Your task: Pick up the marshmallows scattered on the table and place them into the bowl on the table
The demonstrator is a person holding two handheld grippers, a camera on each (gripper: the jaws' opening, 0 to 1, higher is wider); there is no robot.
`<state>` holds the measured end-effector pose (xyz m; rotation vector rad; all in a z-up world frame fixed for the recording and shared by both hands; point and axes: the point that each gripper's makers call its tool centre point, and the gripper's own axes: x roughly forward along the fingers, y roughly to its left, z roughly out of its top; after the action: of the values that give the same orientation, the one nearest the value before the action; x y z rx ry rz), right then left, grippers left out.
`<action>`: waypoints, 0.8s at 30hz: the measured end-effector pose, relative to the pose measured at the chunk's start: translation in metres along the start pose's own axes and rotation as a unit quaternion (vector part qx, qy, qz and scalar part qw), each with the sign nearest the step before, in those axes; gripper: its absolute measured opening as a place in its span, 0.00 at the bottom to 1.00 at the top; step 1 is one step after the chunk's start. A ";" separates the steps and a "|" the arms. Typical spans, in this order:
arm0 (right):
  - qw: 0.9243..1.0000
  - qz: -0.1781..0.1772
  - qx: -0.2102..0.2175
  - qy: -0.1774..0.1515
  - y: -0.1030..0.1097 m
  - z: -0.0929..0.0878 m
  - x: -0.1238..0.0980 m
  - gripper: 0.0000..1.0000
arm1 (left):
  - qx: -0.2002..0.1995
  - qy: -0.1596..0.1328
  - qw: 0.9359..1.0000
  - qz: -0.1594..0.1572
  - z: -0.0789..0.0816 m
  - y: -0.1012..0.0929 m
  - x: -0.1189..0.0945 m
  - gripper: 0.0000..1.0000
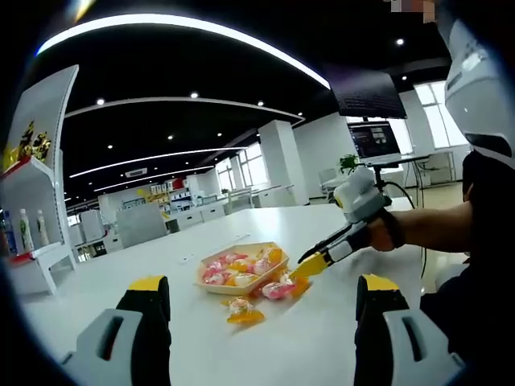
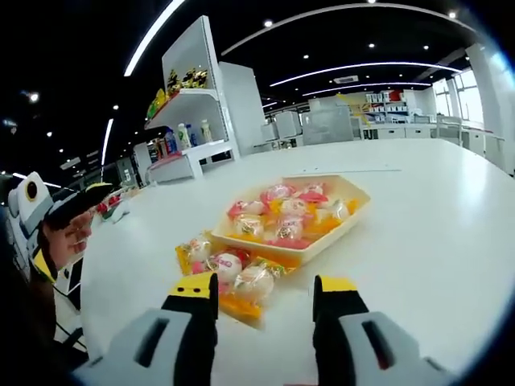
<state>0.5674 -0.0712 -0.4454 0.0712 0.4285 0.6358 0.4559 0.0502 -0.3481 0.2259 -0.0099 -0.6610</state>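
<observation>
Marshmallow between open right jaws

Access: open tabletop, clutter confined to the bowl area.
The table lies bare toward its far edge and both sides. Obstructions: the bowl, loose marshmallows touching its near side, and the right gripper reaching in beside them.
</observation>
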 end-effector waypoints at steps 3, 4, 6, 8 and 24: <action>1.000 -0.001 -0.001 0.001 0.003 0.001 0.004 0.39 | -0.003 -0.001 1.000 0.003 -0.001 0.001 -0.001 0.95; 1.000 0.000 0.005 0.003 0.003 0.001 0.006 0.39 | -0.003 -0.001 1.000 0.003 -0.001 0.001 -0.001 0.95; 1.000 0.000 0.017 0.016 0.003 -0.004 0.010 0.39 | -0.003 0.001 1.000 0.002 -0.003 0.001 -0.001 0.95; 1.000 -0.004 0.014 0.014 0.002 -0.004 0.012 0.37 | -0.002 0.003 1.000 0.002 -0.004 0.001 -0.002 0.95; 0.999 -0.020 -0.019 0.018 0.009 -0.008 0.014 0.24 | -0.006 0.011 1.000 0.005 -0.013 0.003 -0.005 0.95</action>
<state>0.5689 -0.0559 -0.4563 0.0159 0.4516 0.6064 0.4548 0.0576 -0.3598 0.2214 0.0150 -0.6483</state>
